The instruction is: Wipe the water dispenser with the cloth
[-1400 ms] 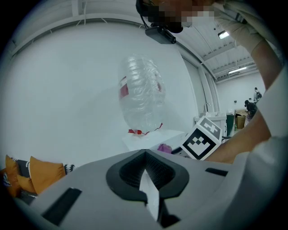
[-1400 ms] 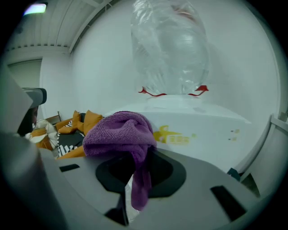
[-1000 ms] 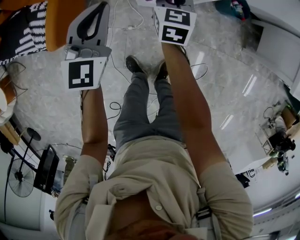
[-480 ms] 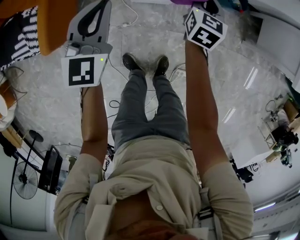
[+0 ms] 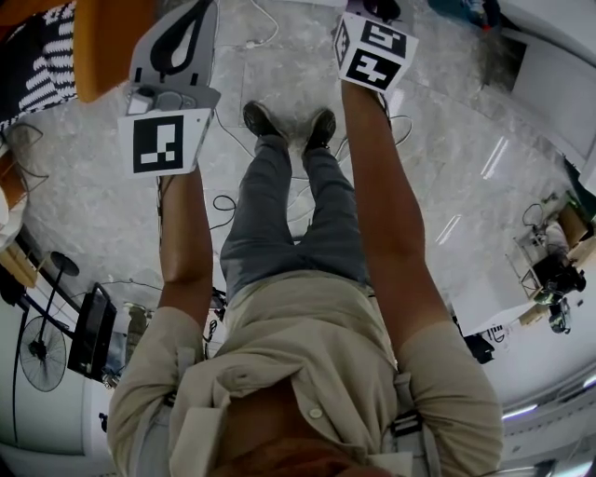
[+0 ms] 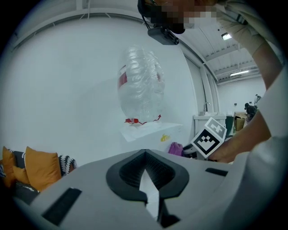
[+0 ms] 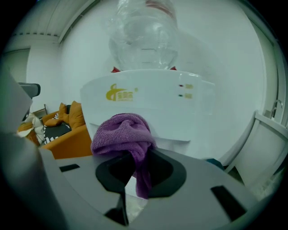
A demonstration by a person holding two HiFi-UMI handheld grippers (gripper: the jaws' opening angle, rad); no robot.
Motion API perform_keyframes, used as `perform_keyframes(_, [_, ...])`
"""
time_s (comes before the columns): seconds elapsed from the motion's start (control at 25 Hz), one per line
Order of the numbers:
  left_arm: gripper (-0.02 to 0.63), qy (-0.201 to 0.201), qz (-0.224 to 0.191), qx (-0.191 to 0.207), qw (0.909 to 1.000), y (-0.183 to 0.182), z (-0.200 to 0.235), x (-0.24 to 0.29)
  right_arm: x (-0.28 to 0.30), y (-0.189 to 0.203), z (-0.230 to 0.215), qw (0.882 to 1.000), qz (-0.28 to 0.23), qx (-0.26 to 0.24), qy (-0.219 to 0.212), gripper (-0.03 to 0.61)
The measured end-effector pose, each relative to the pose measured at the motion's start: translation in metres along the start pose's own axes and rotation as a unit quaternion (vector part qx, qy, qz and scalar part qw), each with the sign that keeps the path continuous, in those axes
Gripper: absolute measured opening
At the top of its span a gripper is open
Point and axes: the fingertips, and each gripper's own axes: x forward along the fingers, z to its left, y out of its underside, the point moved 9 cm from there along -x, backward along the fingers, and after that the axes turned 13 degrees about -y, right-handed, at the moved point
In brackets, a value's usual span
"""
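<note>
The water dispenser [image 7: 148, 96] is a white cabinet with a clear upturned bottle [image 7: 144, 36] on top. It fills the right gripper view. My right gripper [image 7: 135, 155] is shut on a bunched purple cloth [image 7: 122, 134], held close to the dispenser's front panel below the yellow logo. In the head view only that gripper's marker cube [image 5: 374, 54] shows, at the top edge. The left gripper view has the dispenser [image 6: 150, 130] farther off, with the cloth [image 6: 175, 147] beside it. My left gripper [image 6: 145, 155] is shut on nothing, held up at the left [image 5: 200, 14].
An orange sofa [image 7: 67, 132] with a black-and-white cushion [image 5: 51, 65] stands left of the dispenser. Cables [image 5: 223, 200] trail over the marble floor by the person's shoes [image 5: 265, 121]. A fan [image 5: 42, 349] stands lower left. A white counter [image 7: 270, 134] sits right of the dispenser.
The right gripper swung to the right half a second ago and has come partway back to the left. The left gripper has stayed where it was.
</note>
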Motion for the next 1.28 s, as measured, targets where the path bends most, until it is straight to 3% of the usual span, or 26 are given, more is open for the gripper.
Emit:
perform_keyframes(0.24, [0.015, -0.004, 0.01, -0.01, 0.9999, 0.021, 0.007, -0.004, 0.028, -0.003, 0.067, 0.996, -0.009, -0.041, -0.082, 0.074])
perform_keyframes(0.32, [0.015, -0.004, 0.01, -0.012, 0.9999, 0.024, 0.009, -0.005, 0.031, -0.001, 0.077, 0.995, -0.012, -0.036, -0.089, 0.074])
perform_keyframes(0.64, [0.015, -0.003, 0.009, -0.016, 0.9998, 0.032, 0.007, -0.006, 0.019, 0.018, 0.055, 0.998, -0.008, -0.023, -0.063, 0.074])
perform_keyframes(0.88, [0.015, 0.011, 0.01, -0.015, 0.9998, 0.041, -0.011, 0.002, 0.0, 0.059, -0.014, 0.999, 0.019, 0.046, 0.002, 0.074])
perform_keyframes(1.04, [0.015, 0.018, 0.011, -0.016, 0.9997, 0.046, -0.02, 0.008, -0.008, 0.065, -0.054, 0.996, 0.016, 0.07, 0.043, 0.074])
perform_keyframes(1.28, [0.015, 0.019, 0.004, -0.014, 0.9997, 0.051, -0.034, 0.011, -0.004, 0.074, -0.065, 0.997, 0.011, 0.058, 0.041, 0.074])
